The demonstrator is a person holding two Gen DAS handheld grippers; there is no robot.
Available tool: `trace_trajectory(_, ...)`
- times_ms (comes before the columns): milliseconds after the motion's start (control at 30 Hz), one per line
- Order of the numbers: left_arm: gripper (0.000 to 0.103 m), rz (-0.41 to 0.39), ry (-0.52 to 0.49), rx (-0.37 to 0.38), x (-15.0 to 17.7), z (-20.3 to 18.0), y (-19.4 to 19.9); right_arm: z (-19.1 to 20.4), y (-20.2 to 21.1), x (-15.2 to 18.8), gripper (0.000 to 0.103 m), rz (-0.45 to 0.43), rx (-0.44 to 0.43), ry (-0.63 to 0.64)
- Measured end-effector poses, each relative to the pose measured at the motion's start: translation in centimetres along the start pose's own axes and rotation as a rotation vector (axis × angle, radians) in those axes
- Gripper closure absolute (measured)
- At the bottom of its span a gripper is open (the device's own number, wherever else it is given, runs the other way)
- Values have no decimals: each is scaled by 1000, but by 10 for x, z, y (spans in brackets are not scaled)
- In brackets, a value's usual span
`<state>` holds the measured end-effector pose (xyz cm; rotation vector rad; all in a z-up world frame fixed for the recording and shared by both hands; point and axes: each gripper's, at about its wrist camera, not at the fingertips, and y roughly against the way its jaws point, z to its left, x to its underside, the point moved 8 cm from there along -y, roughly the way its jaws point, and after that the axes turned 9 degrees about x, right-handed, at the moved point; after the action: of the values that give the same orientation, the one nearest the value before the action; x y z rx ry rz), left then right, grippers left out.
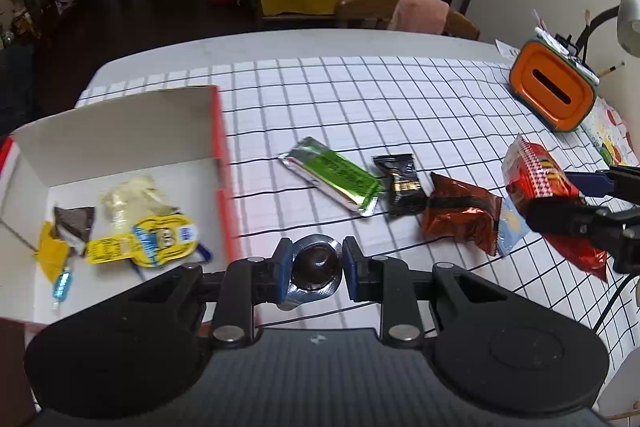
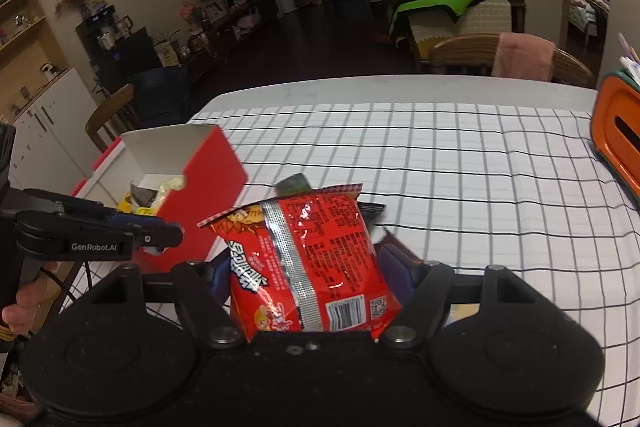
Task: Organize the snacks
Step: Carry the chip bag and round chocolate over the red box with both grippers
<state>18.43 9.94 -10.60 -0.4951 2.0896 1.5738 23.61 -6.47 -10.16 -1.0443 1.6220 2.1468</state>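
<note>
While my left gripper [image 1: 316, 269] hangs just right of the red box [image 1: 218, 131], its jaws are clamped on a round foil-sealed cup [image 1: 315, 267] above the checked cloth [image 1: 400, 99]. Further right, a green bar [image 1: 334, 175], a black sweet [image 1: 400, 183] and an orange packet [image 1: 464, 213] lie on the cloth. My right gripper [image 2: 312, 279] squeezes a red snack bag [image 2: 308, 259], raised off the table.
</note>
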Motion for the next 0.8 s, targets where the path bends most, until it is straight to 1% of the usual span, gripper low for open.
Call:
trace_trajectory(200,77,-33,11,-15,0,33,27,48,-2,-7,30,-9,-23,50)
trace_trajectory(400,77,-58,27,-46,0,76,49,101,-11,-19,30,-22,-42,109)
trace_trajectory(633,77,-67,50,-89,1,131,64,153,-31,-32,30,-22,-50,167)
trace_trajectory(800,77,-57,70,-118,3,170,67,186,-50,-40,30,-18,-42,209)
